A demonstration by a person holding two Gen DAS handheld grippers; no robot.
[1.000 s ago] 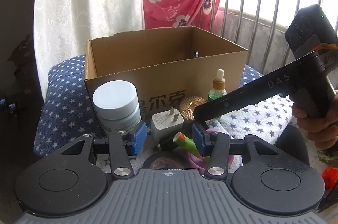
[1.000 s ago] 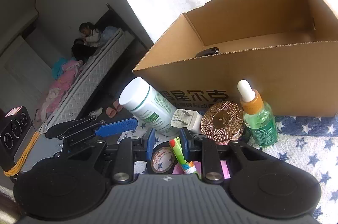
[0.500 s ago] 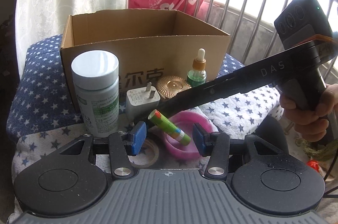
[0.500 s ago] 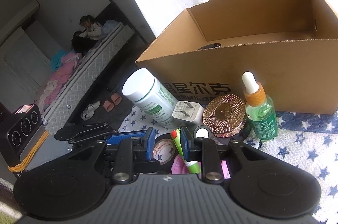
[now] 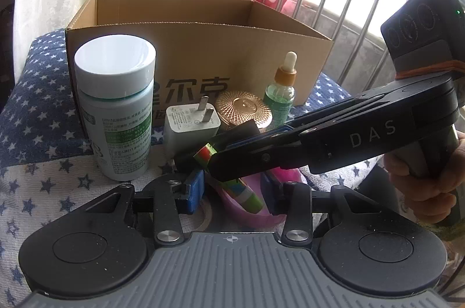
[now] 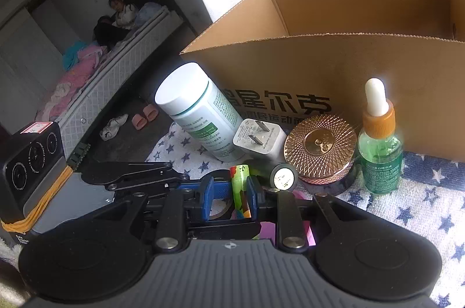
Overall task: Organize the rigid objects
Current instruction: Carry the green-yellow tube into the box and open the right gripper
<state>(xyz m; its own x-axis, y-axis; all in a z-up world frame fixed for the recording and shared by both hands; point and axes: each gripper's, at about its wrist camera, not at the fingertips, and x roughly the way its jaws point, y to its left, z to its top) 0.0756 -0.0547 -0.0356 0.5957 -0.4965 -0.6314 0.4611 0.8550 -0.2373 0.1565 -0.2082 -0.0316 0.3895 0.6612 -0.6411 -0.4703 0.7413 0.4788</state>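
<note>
The green tube (image 6: 240, 189) stands clamped between the right gripper's (image 6: 231, 199) pads, while the left gripper's (image 5: 232, 189) closing jaws straddle it over the pink ring (image 5: 247, 213), not pressing.

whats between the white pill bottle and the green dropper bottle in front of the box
In the right wrist view, a white plug adapter and a gold ribbed jar lid stand between the white pill bottle and the green dropper bottle.

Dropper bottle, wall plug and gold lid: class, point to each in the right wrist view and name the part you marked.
dropper bottle (image 6: 380, 159): right wrist view, on the green glass body.
wall plug (image 6: 257, 140): right wrist view, on the white face by the prongs.
gold lid (image 6: 319, 145): right wrist view, on the centre disc.
</note>
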